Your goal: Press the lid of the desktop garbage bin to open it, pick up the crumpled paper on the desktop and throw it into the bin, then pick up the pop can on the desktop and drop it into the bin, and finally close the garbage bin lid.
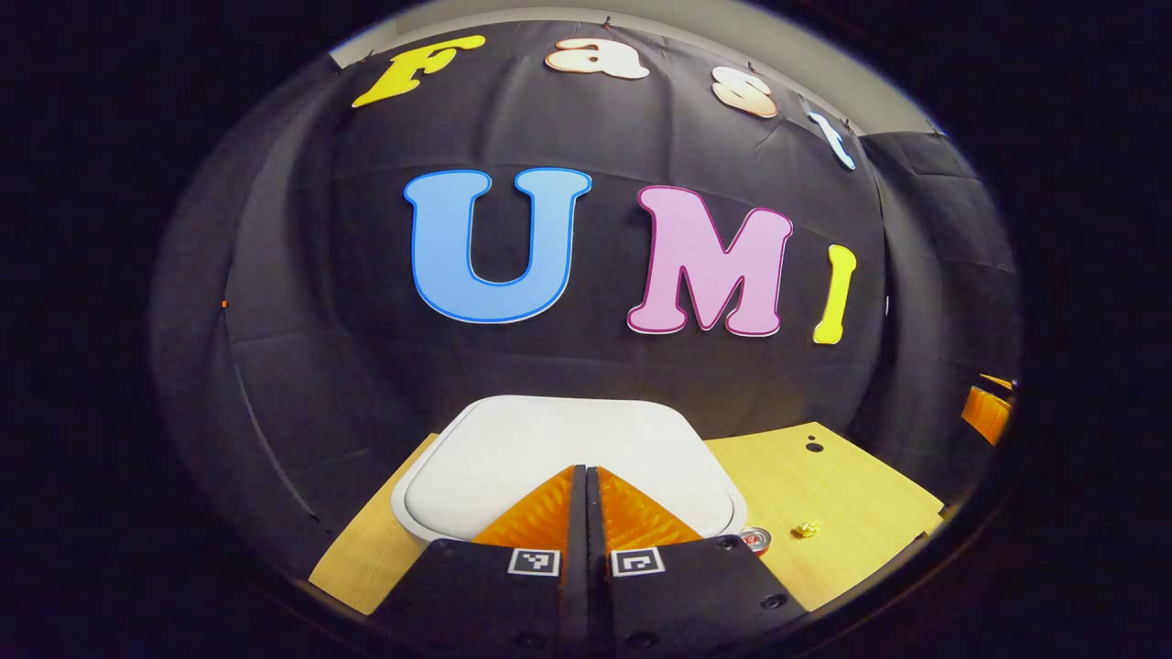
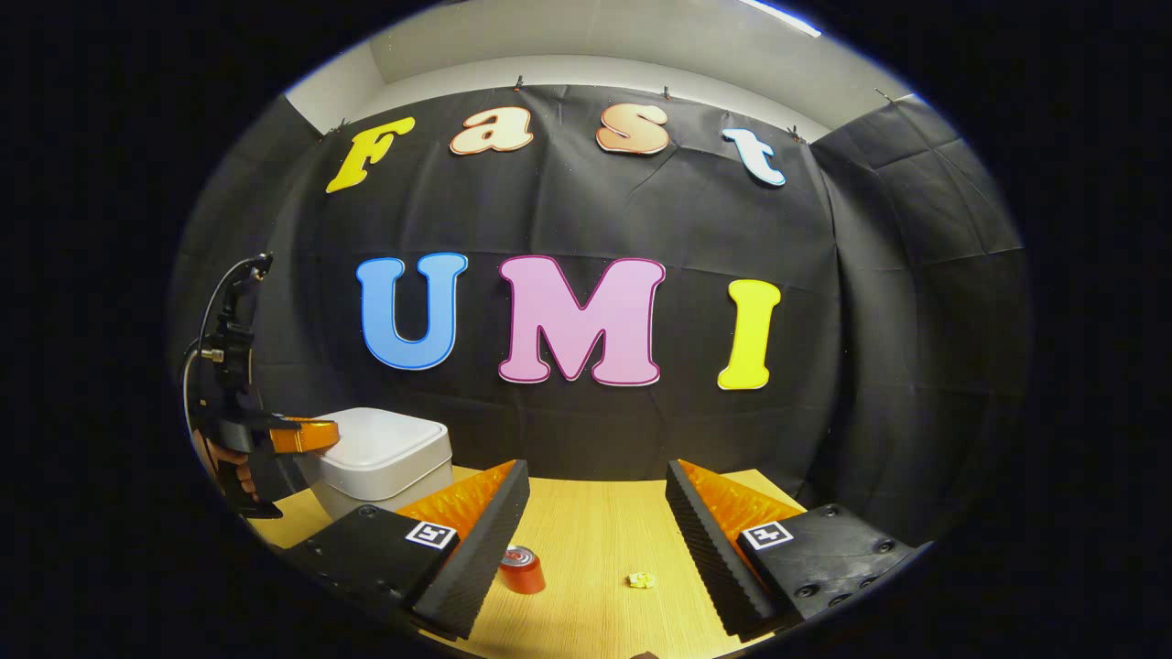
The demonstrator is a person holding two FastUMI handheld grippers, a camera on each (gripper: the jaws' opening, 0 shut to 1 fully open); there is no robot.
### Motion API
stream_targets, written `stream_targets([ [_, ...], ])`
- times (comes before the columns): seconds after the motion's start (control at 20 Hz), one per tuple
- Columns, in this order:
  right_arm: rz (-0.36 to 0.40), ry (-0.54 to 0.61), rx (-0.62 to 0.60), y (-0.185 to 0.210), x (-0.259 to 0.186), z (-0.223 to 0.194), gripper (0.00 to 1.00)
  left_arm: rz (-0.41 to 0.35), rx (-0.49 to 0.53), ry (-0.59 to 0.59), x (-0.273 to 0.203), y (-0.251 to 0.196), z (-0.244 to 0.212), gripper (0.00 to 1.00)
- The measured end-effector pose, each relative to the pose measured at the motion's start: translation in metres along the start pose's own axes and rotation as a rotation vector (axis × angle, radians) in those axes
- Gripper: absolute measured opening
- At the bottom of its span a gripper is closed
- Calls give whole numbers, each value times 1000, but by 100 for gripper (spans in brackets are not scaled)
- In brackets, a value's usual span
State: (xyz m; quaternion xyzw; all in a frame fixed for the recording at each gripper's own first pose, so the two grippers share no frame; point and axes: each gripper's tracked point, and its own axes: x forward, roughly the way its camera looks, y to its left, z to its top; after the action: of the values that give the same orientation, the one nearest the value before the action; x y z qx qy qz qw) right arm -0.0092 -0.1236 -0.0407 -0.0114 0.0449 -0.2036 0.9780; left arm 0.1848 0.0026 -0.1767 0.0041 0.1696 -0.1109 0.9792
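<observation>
We see our left gripper (image 1: 586, 471) with jaws pressed together over the closed lid of the white bin (image 1: 568, 458); our right gripper (image 2: 595, 522) hangs with jaws wide above the pale wood bench (image 2: 595, 522). Between them lie the red can (image 2: 522, 569) — upright — and the small yellow paper wad (image 2: 641, 579). Black cloth walls stand behind.
</observation>
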Motion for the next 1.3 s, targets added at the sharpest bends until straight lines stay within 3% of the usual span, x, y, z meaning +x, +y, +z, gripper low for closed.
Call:
stream_targets([
  [0.2,-12,-1,-7,-7,0,3,96,41,-83,-110,-4,7,55,6],
  [0.5,-33,-15,-20,-20,4,11,96,28,70,-259,-33,-18,131,6],
  [0.9,-41,-23,-39,-25,0,21,97,15,5,-329,-99,-70,140,8],
  [1.0,-36,-16,-42,-26,-1,17,96,-27,-9,-322,-109,-87,131,25],
  [1.05,-34,-11,-42,-26,-2,15,96,-51,-9,-319,-112,-94,126,48],
  [1.1,-29,-4,-42,-27,-2,13,96,-66,-10,-313,-112,-101,122,65],
  [1.15,-24,8,-39,-27,-1,9,96,-82,-11,-306,-117,-105,115,96],
  [1.3,3,66,-11,-28,5,-7,96,-101,-5,-284,-121,-117,102,95],
])
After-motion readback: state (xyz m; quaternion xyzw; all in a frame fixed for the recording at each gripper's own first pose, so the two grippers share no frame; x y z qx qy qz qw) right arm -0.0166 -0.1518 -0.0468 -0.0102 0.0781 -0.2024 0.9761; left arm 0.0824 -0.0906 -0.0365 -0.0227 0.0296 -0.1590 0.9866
